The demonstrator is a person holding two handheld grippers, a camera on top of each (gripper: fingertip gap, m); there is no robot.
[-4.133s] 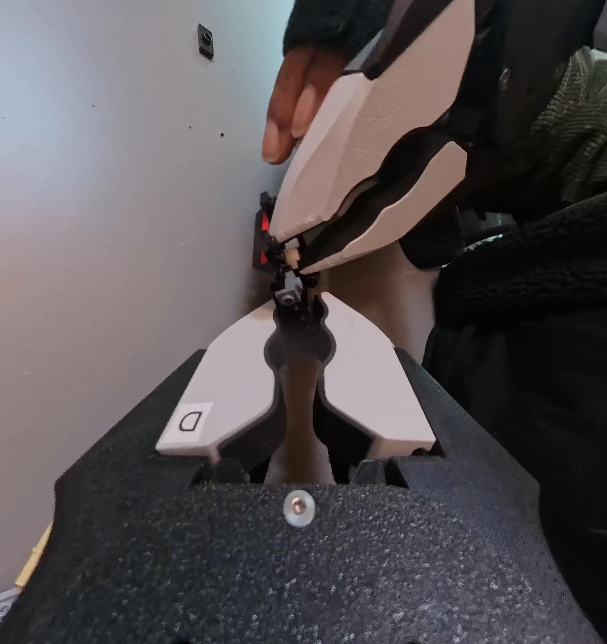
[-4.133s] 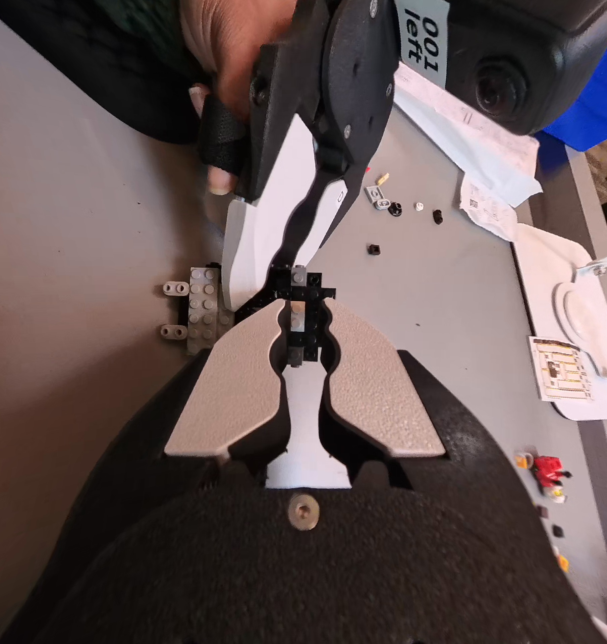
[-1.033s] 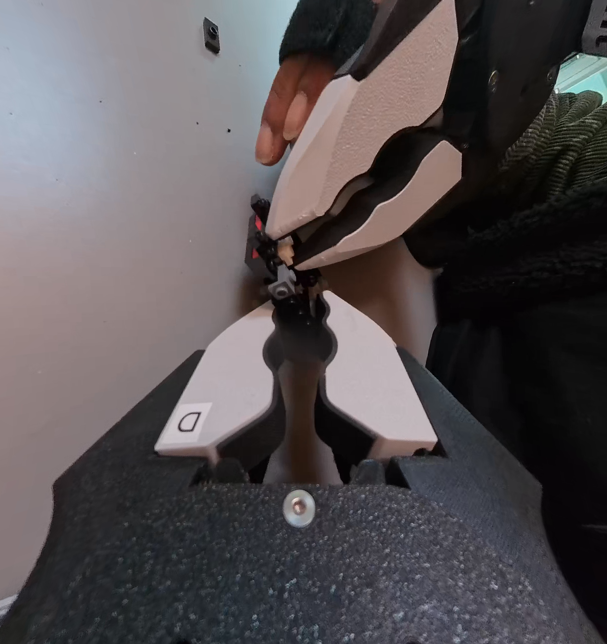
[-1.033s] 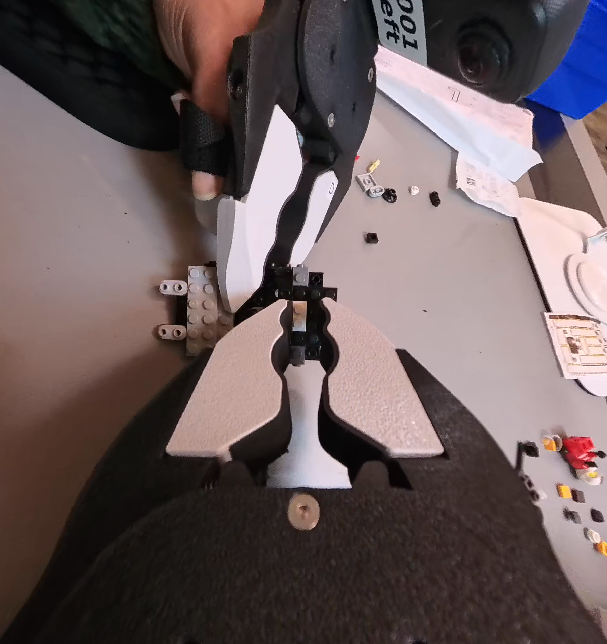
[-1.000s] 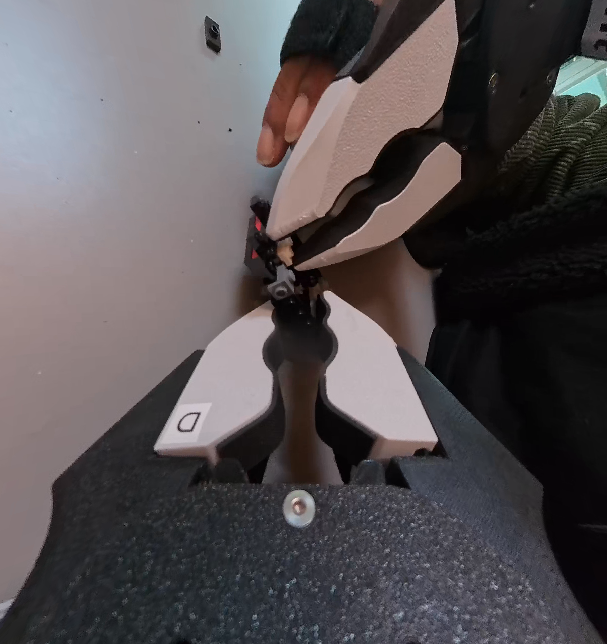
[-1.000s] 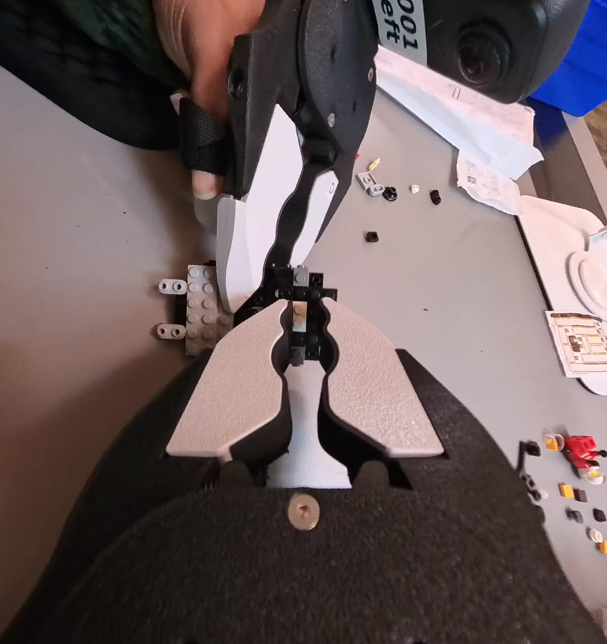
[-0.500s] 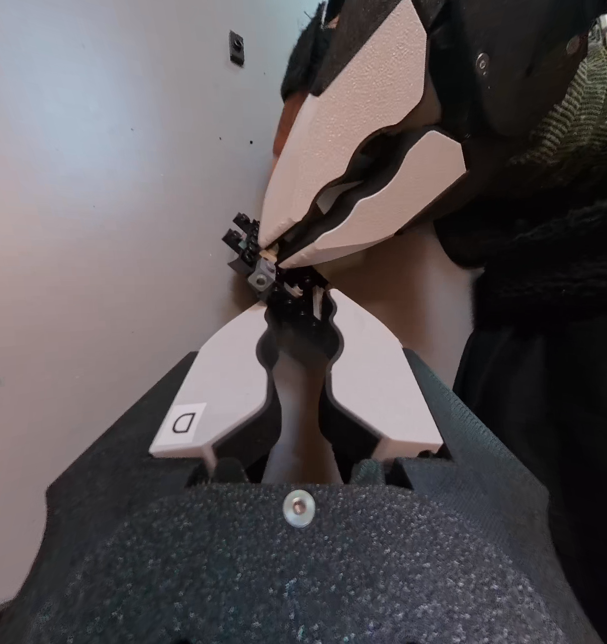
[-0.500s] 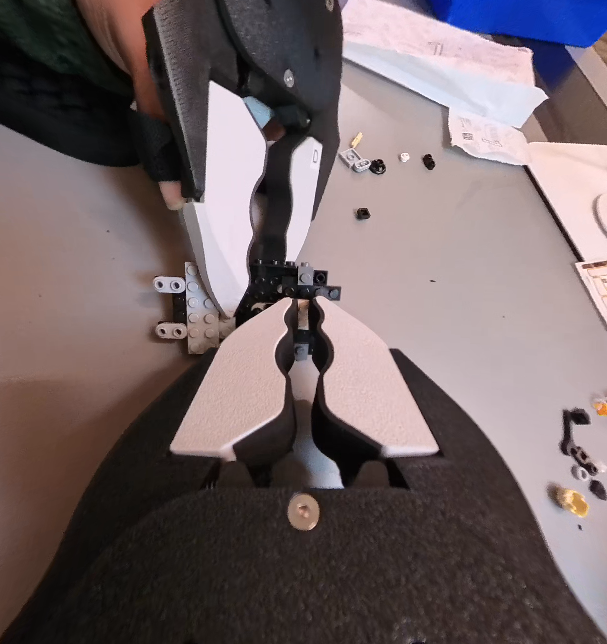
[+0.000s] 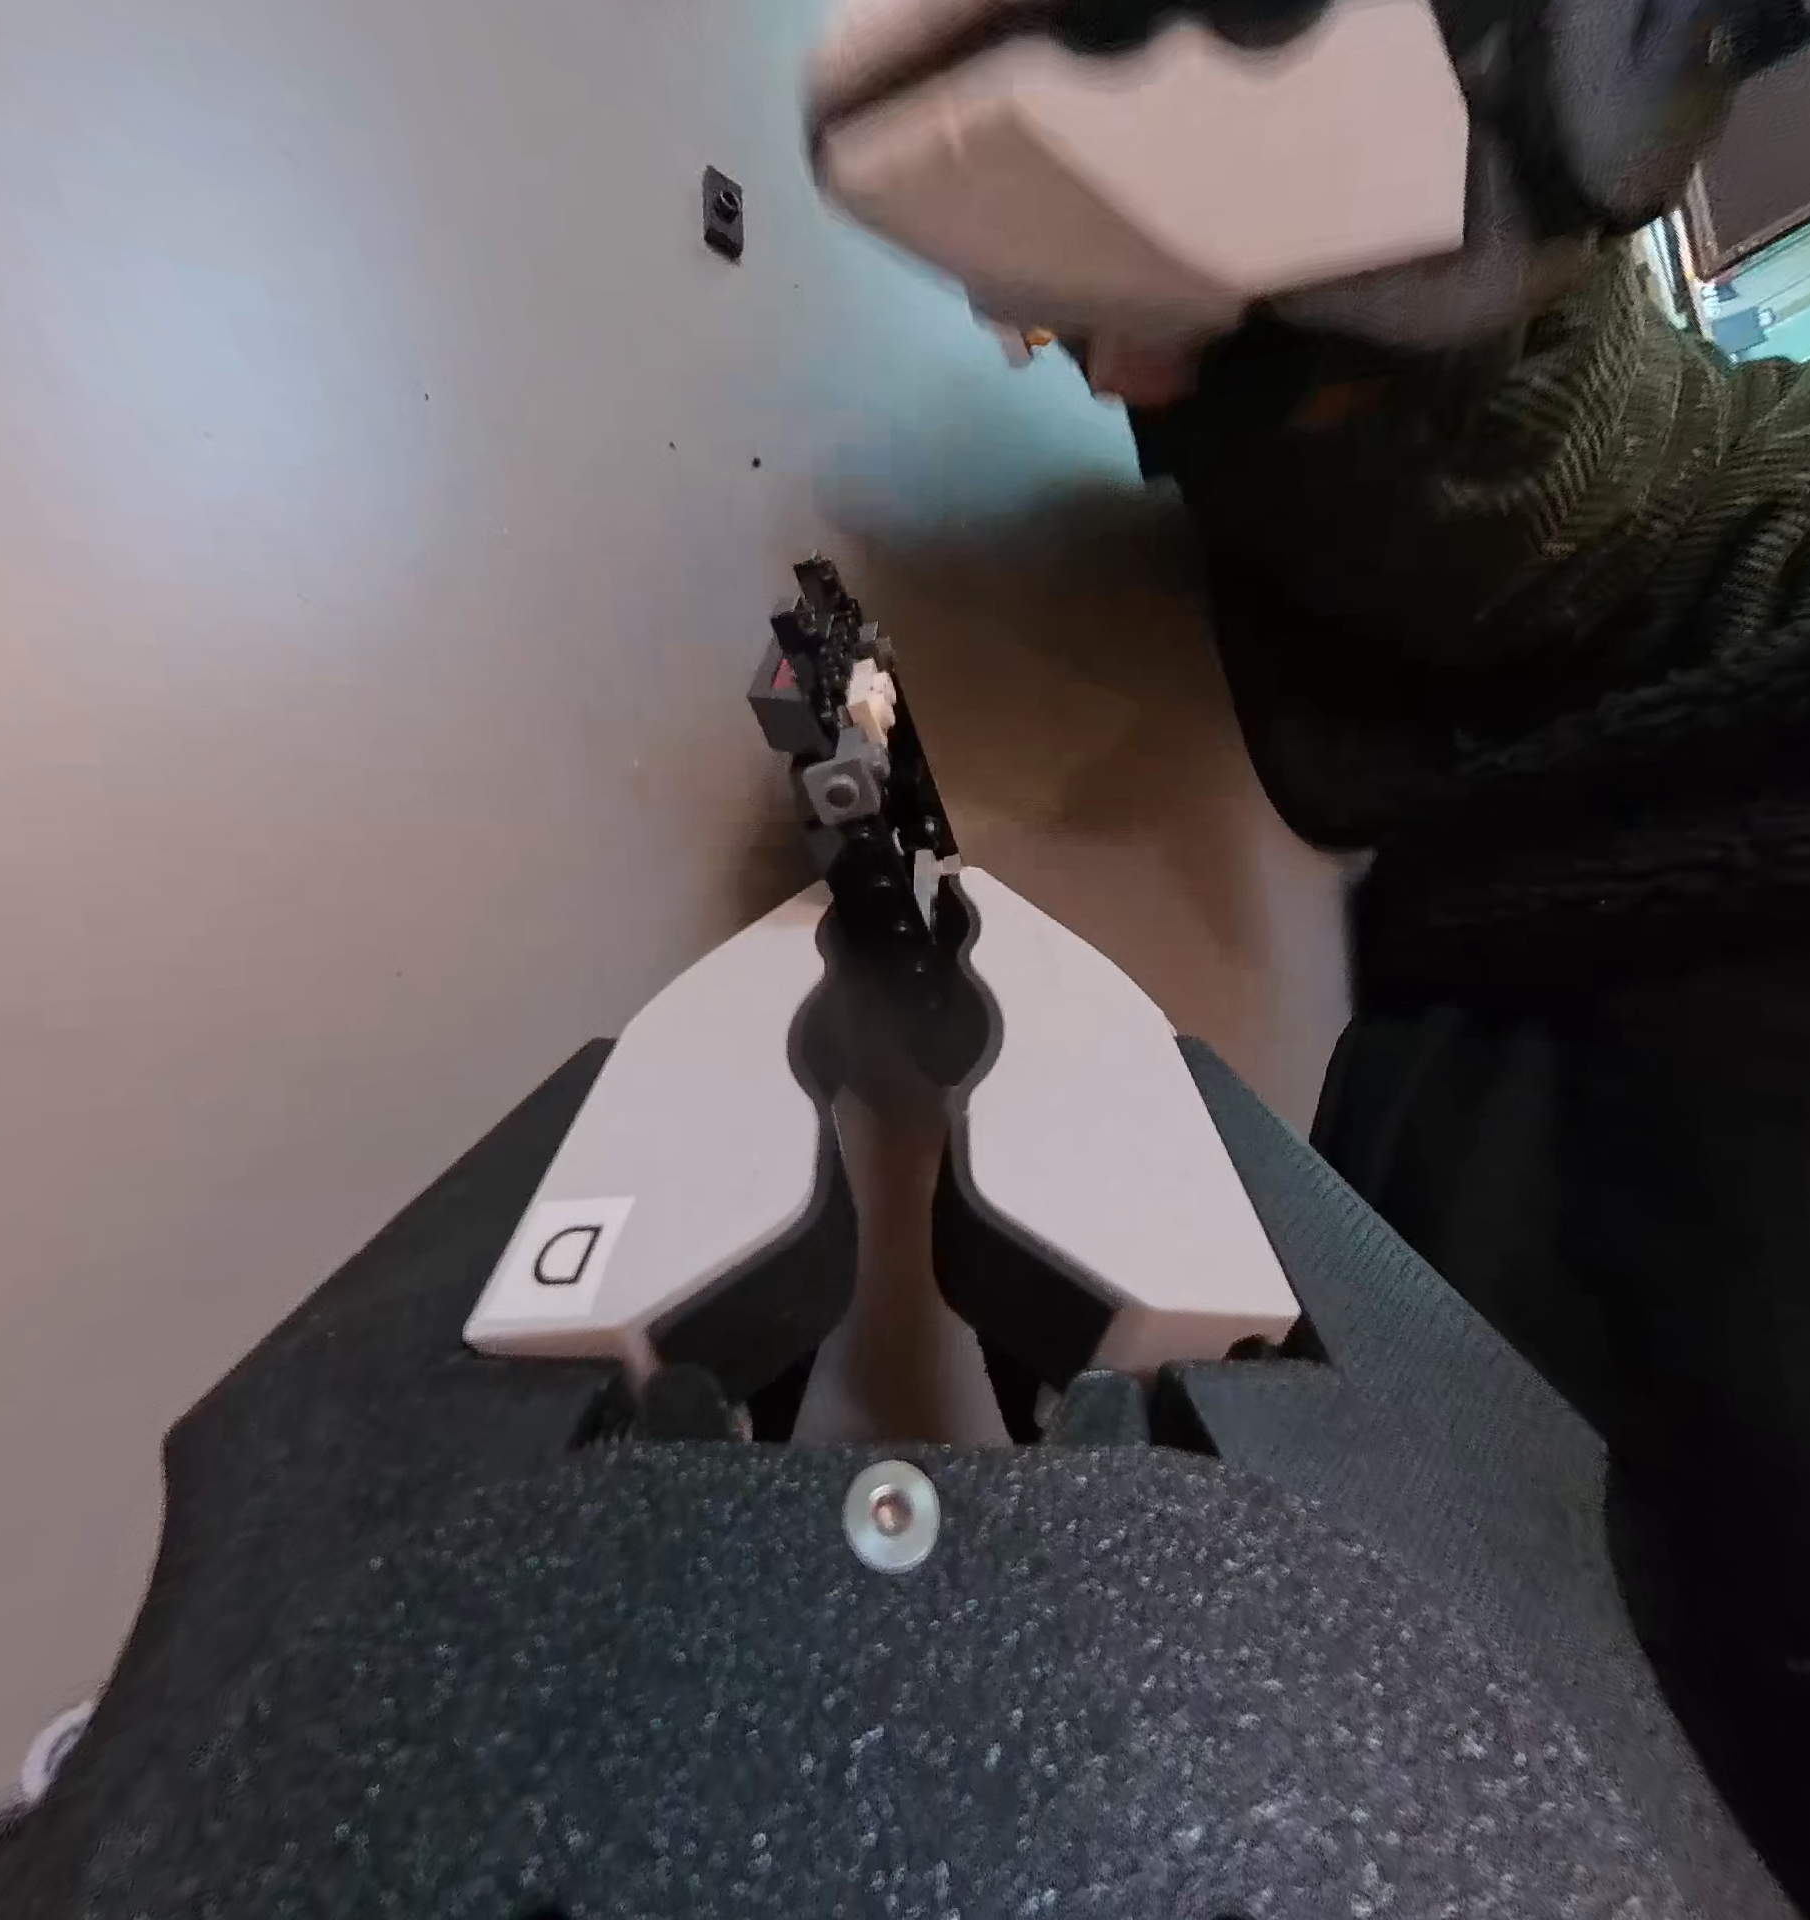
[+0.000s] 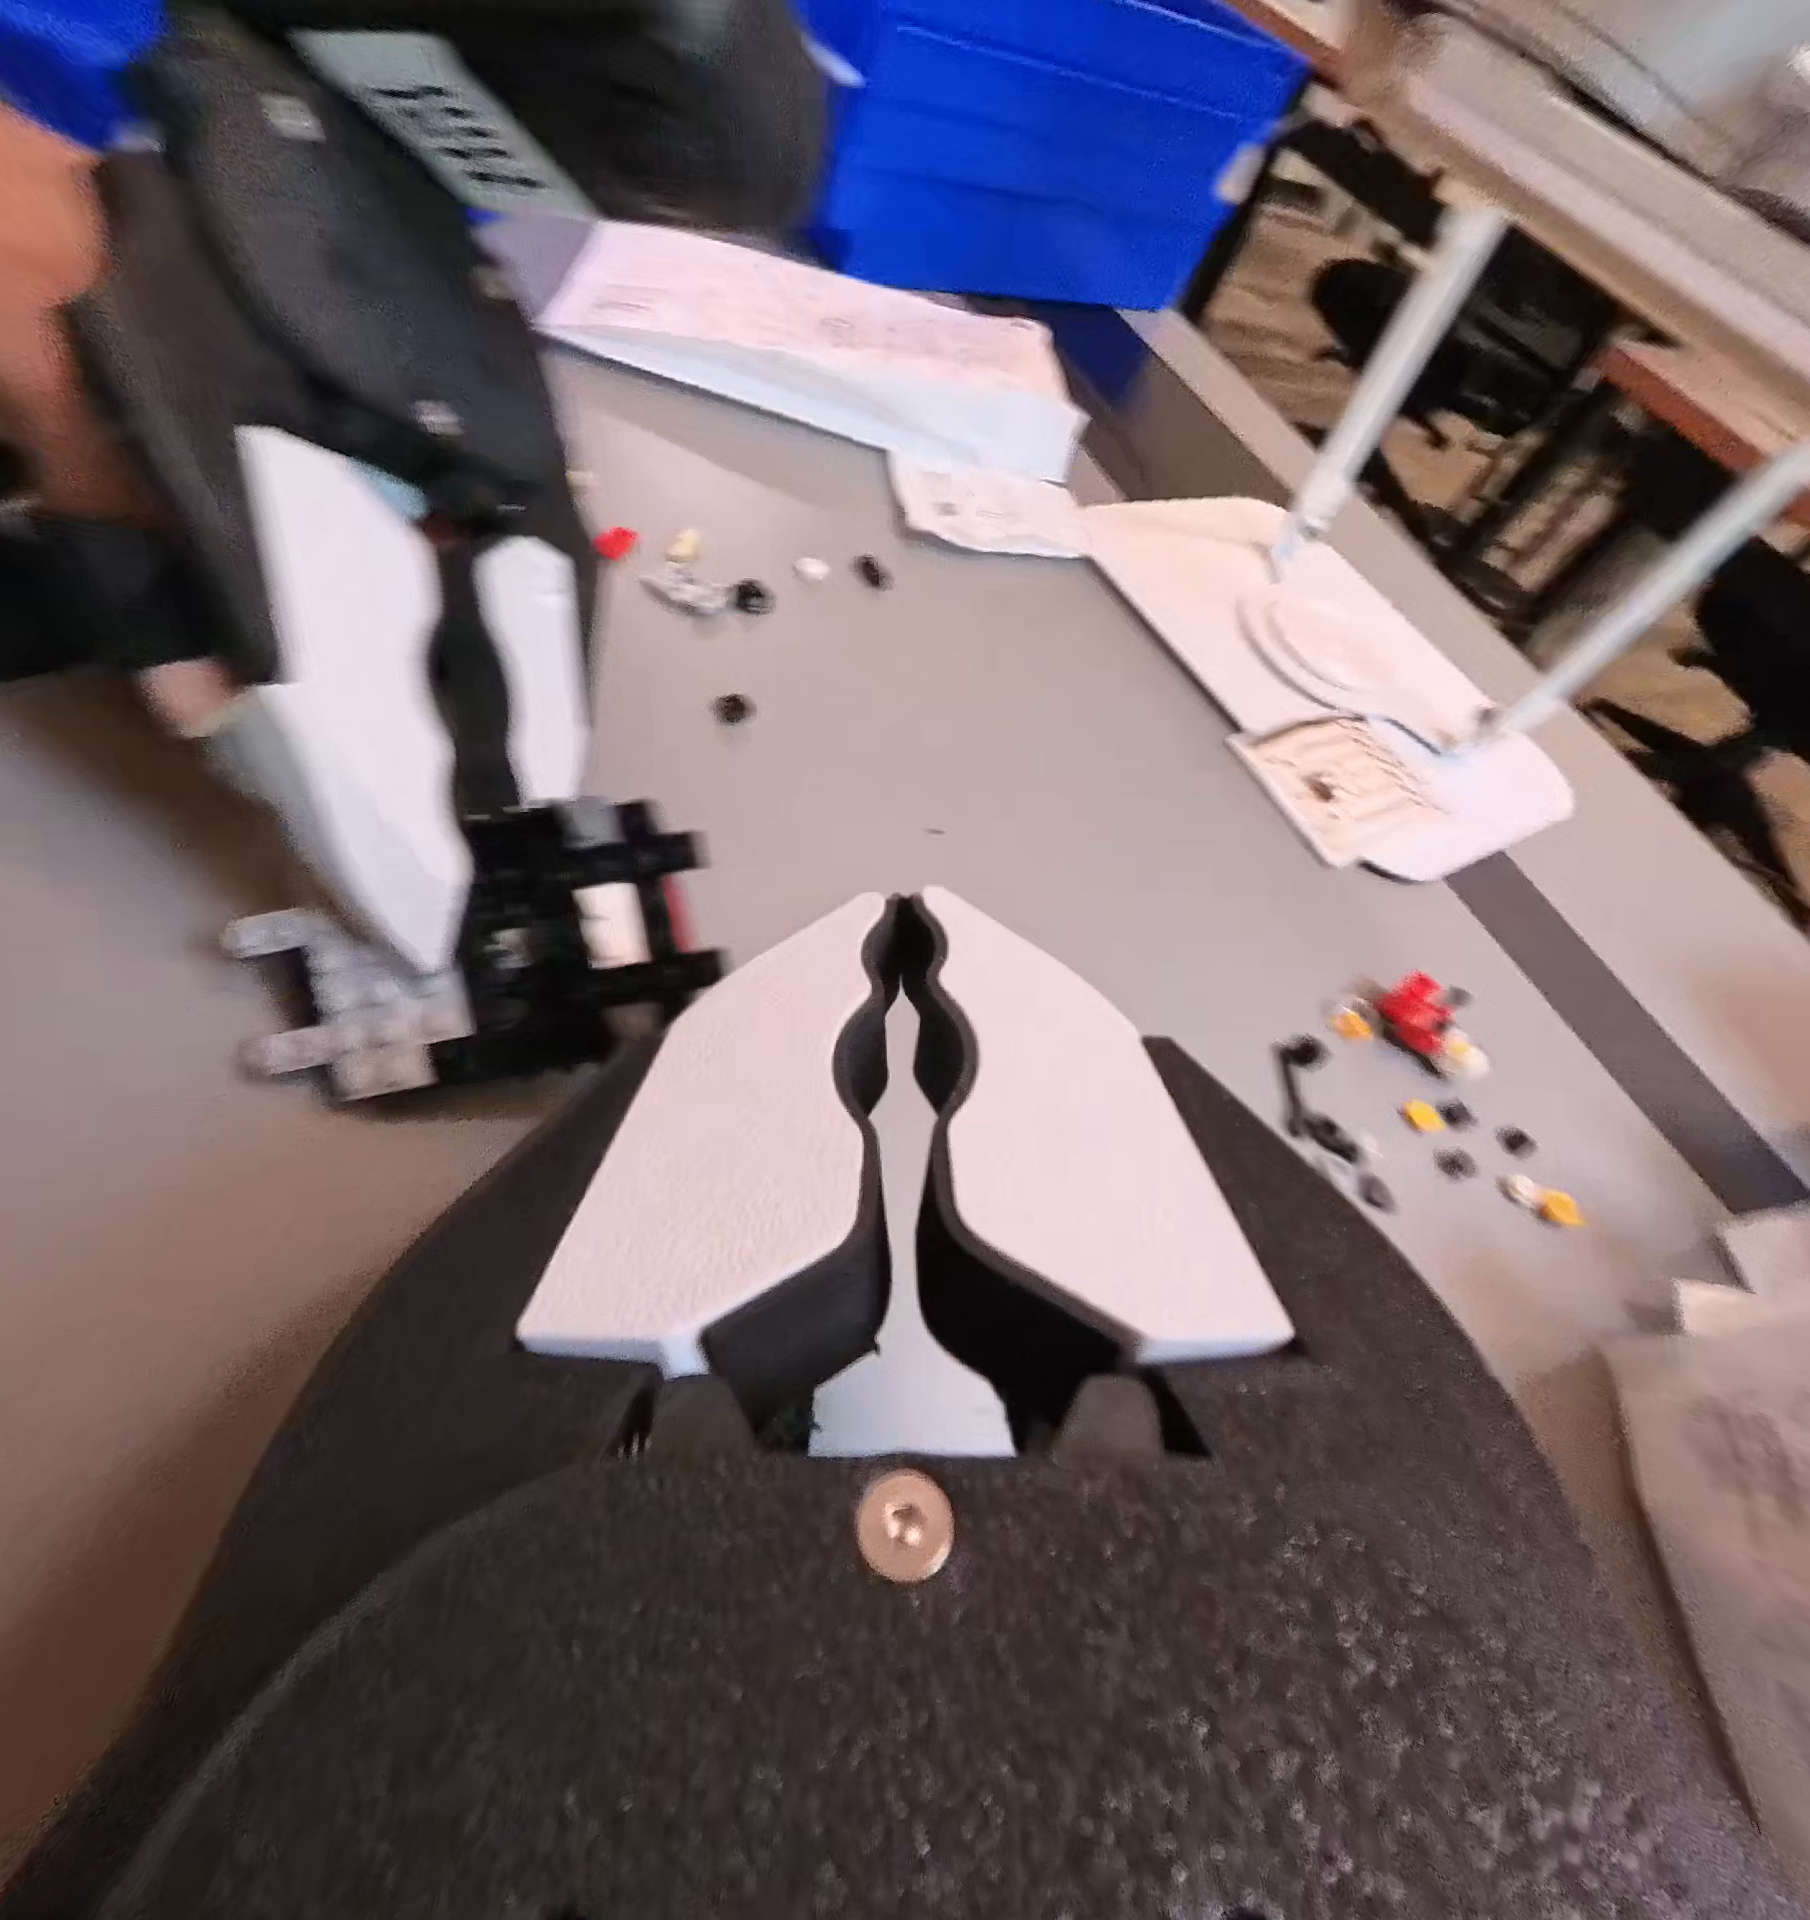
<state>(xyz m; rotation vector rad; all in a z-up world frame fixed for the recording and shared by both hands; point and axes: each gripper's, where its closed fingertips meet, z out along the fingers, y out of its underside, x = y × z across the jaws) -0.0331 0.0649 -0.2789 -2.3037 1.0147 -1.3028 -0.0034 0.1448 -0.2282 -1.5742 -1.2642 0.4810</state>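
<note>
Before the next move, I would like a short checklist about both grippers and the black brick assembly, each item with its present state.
1. Left gripper holds the black brick assembly: ok, fingers closed on its lower end.
2. Right gripper free of bricks: ok, fingers shut together on nothing.
3. Right gripper apart from the assembly: ok, it points beside it.
4. Grey studded plate joined to the assembly: cannot tell, blurred.
5. Loose small pieces lie clear of both grippers: ok, on the grey table.

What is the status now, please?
Left hand-held gripper clamped on black brick assembly. Right hand-held gripper shut, empty, clear of it. Loose bricks on table.
</note>
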